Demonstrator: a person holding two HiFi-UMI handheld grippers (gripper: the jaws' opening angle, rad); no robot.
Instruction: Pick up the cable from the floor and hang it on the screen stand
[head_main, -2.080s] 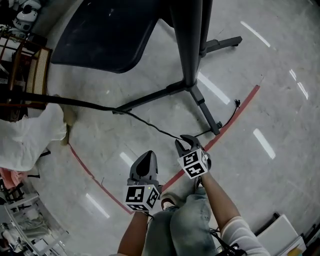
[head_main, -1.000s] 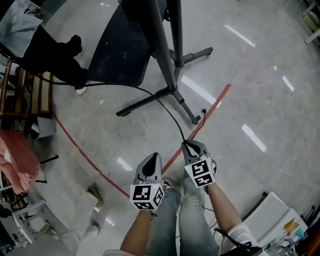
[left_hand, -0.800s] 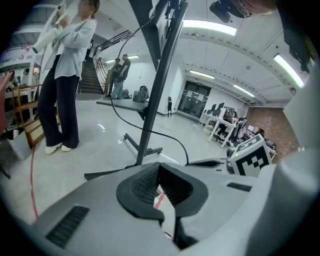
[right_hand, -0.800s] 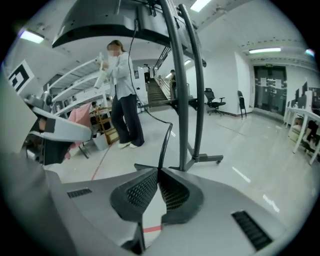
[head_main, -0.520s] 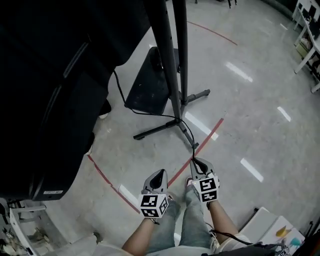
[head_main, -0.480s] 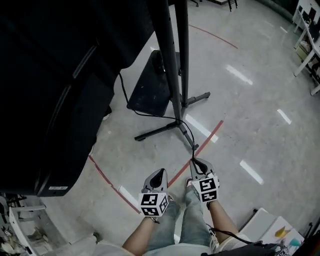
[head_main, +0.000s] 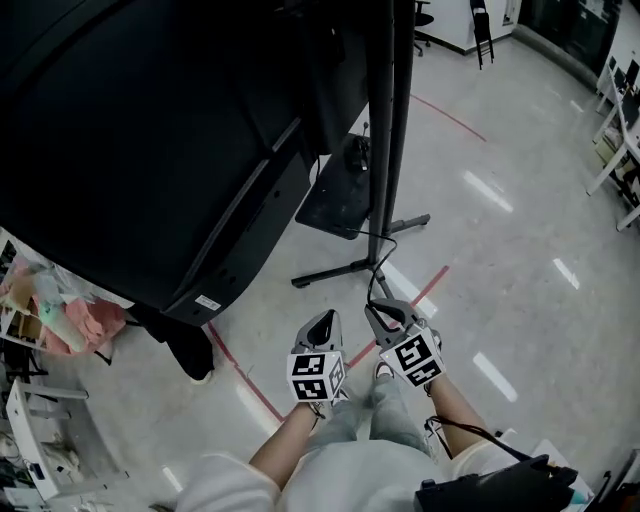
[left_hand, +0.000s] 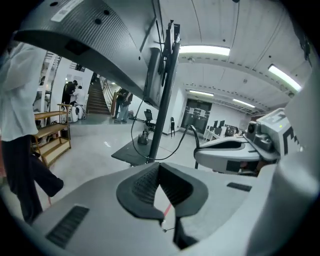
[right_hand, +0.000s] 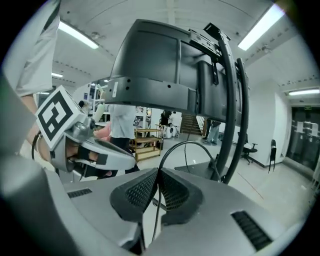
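— what's closest in their way?
— the screen stand (head_main: 388, 120), its twin poles just ahead of both grippers. the big dark screen (head_main: 150, 130) hangs over the left side, and a person's dark leg (head_main: 188, 350) stands under its lower corner.
— and the room?
— pale glossy floor (head_main: 520, 250), with a red tape line (head_main: 432, 283) running past the stand's feet. chairs (head_main: 480, 20) sit far back.
— the hands?
— both forearms reach forward, side by side. the left gripper (head_main: 322, 322) has its jaws closed together on nothing. the right gripper (head_main: 375, 310) pinches the black cable (head_main: 372, 285), which arcs from its jaws toward the poles.
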